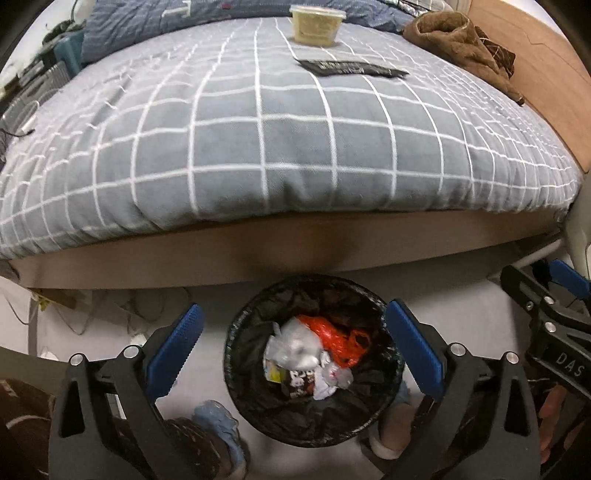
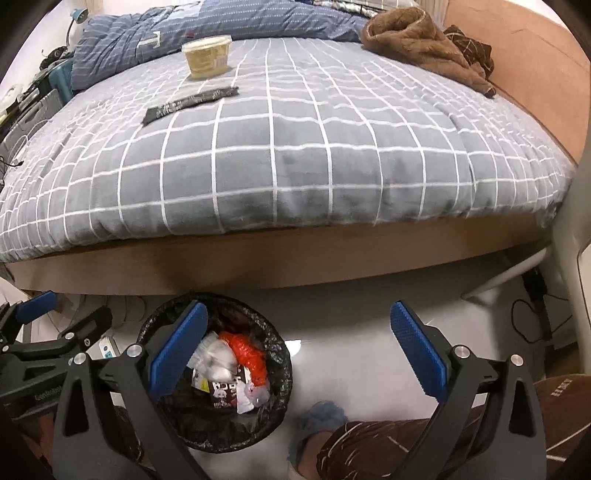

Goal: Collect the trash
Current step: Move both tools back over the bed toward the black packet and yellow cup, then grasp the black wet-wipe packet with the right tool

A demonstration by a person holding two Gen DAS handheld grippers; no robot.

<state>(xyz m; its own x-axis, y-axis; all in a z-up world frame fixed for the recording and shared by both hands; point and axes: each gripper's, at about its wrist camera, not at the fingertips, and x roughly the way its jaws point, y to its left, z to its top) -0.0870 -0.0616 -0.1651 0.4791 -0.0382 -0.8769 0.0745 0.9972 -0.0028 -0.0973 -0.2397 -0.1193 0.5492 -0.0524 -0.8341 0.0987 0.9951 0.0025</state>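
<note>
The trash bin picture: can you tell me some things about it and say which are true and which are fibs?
1. The trash bin stands on the floor beside the bed. True.
2. The left tongs pinch a wrapper. False: they are open and empty.
3. A plastic tub sits on the bed. True.
4. The bin is empty. False: an orange bag and wrappers lie inside.
5. The black wrapper is in the bin. False: it lies on the bed.

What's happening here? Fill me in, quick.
A person is collecting trash with a hand-held gripper in each hand. The left hand-held gripper hangs open and empty over the round bin with a black liner, which holds crumpled wrappers and an orange plastic bag. The right hand-held gripper is open and empty too. A clear lidded tub and a flat black wrapper lie on the grey checked bed.
</note>
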